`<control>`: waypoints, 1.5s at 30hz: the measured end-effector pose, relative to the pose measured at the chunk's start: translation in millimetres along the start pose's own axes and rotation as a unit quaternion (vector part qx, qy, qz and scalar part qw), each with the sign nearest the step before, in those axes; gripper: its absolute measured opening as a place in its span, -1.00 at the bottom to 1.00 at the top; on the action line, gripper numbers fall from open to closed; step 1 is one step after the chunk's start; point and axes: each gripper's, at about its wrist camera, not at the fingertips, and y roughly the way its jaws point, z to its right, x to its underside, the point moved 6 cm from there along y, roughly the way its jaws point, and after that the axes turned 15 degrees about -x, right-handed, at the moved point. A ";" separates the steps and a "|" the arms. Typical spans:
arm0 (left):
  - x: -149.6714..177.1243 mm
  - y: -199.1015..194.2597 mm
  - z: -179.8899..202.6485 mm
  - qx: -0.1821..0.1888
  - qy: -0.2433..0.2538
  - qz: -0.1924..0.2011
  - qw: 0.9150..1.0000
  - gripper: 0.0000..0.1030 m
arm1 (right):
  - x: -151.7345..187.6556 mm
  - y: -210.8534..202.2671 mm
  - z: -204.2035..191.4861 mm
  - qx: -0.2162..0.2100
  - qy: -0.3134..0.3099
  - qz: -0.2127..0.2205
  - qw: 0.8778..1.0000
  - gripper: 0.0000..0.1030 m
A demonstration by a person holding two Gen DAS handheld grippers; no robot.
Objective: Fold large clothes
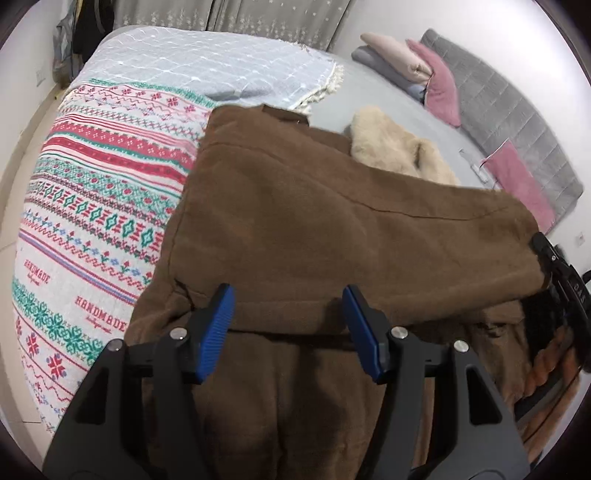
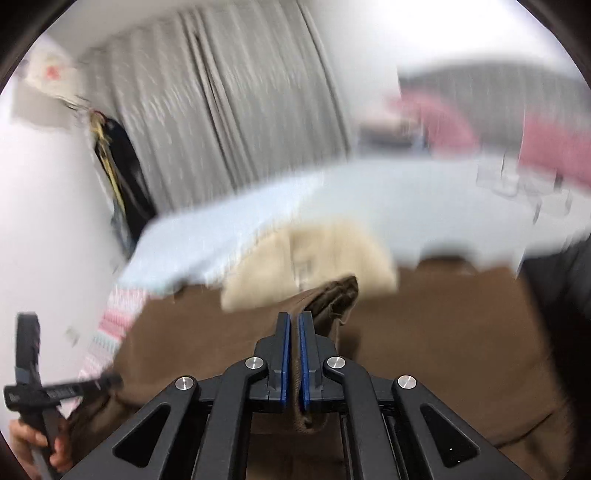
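A bed [image 1: 388,96] fills both views, with a grey curtain [image 1: 236,14] behind it. A patterned blanket [image 1: 92,206] covers the bed's near left part, a pale blue throw [image 1: 207,70] lies beyond it, and folded pink and grey bedding [image 1: 436,74] sits by the grey headboard [image 1: 517,122].

A brown coat [image 1: 295,221] lies on the bed, partly over the blanket, its cream fur collar [image 1: 391,147] toward the headboard. A folded panel of it is raised at the right.

The left tongs [image 1: 288,325] hover over the coat's near part, fingers standing apart with nothing between them; whether they touch the cloth is unclear. A hand [image 2: 33,443] holds their grip in the right view.

The right tongs [image 2: 294,354] are clamped on a brown coat edge, which runs between the blue pads [image 2: 283,350]. That view is blurred.
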 end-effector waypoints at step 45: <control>165.3 -129.9 -102.9 -0.070 -0.072 -0.061 0.993 0.22 | 127.1 -107.3 -38.7 -0.050 0.021 -0.225 0.973 0.43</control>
